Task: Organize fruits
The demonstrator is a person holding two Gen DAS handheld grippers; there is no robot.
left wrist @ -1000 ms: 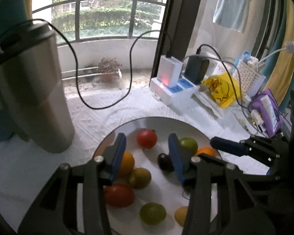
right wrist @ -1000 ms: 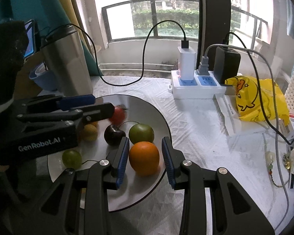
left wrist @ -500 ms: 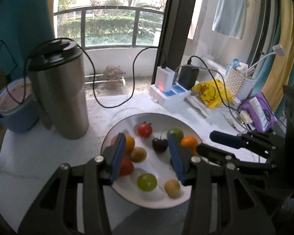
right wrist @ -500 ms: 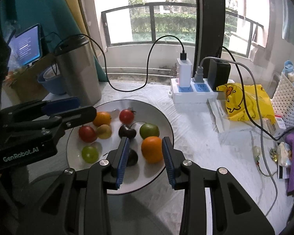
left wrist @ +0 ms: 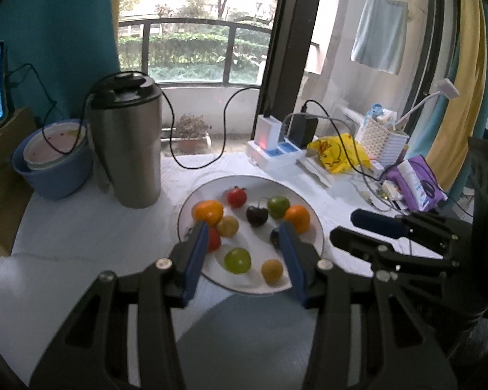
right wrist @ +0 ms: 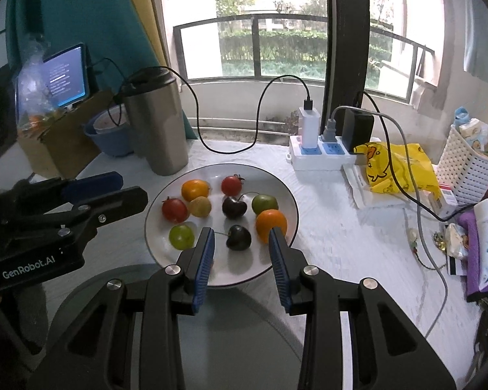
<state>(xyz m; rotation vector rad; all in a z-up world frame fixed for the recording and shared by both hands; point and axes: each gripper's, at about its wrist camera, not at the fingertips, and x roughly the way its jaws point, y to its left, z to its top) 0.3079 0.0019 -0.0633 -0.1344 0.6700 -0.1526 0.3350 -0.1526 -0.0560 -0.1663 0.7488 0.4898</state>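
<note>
**Both grippers hang back over the near rim — nothing in hand**

Here's the plate (right wrist: 289, 201) on the white-covered bench (right wrist: 341, 227), loaded with small fruits, and neither tool has one. The right gripper (right wrist: 241, 239) hovers at the near edge, fingers apart and empty, and directly ahead between them sits a dark cherry (right wrist: 238, 237) — its stem trailing off to the left. Just to its right, close by the right finger, an orange fruit (right wrist: 271, 222). The left gripper (left wrist: 244, 237) is likewise parted with nothing clamped; through its gap lie a green fruit (left wrist: 237, 260) and a small yellow one (left wrist: 272, 271), with a red tomato (left wrist: 214, 240) half hidden behind its left finger.

The fruits are round, so no long axis to square up to; only the cherry's stem gives a direction. My read: for the cherry the right hand is better placed, since it lies dead centre ahead of those fingers. The steel tumbler (right wrist: 156, 120) stands well clear behind the plate.
</note>
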